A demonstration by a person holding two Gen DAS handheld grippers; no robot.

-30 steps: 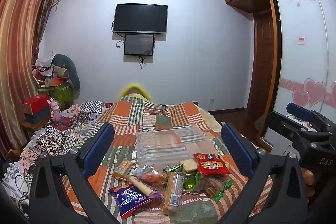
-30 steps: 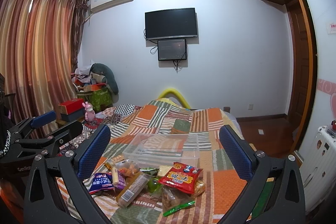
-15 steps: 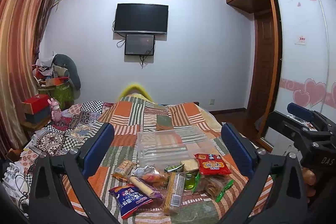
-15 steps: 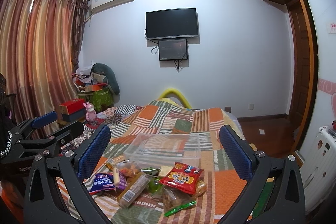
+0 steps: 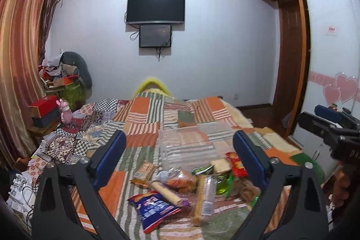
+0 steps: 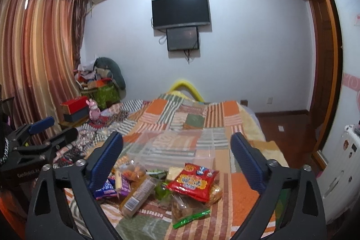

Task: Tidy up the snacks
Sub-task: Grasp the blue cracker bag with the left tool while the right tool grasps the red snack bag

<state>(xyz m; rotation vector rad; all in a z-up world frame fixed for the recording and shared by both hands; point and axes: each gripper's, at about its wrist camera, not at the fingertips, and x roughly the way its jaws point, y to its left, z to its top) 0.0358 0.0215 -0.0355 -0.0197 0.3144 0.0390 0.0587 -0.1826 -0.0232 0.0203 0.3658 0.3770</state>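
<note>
Lying on a striped patchwork bedspread [image 6: 225, 114] is a heap of snacks, and both tools are pointing at it from the near end of the bed. The left gripper [image 5: 177, 156] is holding its two blue pads spread wide; they have just been closing a little, and nothing is between them but air. The right gripper [image 6: 176, 155] is doing the same, spread wide, just closing a little and pinching nothing. In the heap, a red snack bag [image 6: 192, 182] is lying on top of a clear bag of nuts [image 6: 184, 209] with a green edge. A blue chip bag [image 5: 155, 208] is sitting at the near left, with a pale long stick pack [image 5: 166, 190] touching it. A long cracker pack [image 6: 138, 195] is lying tilted in the middle, and a small green cup [image 5: 221, 183] is peeking out beside it. Just behind the heap a clear plastic box [image 6: 177, 150] is waiting, and it is looking bare inside. Off to the left, a pink toy bunny [image 6: 94, 110] is standing by a red box [image 6: 75, 105] near the striped curtains [image 6: 38, 64]. A black television [image 6: 181, 10] is hanging on the far wall with a smaller screen [image 6: 182, 38] under it. A wooden wardrobe [image 5: 290, 55] is standing on the right side.
</note>
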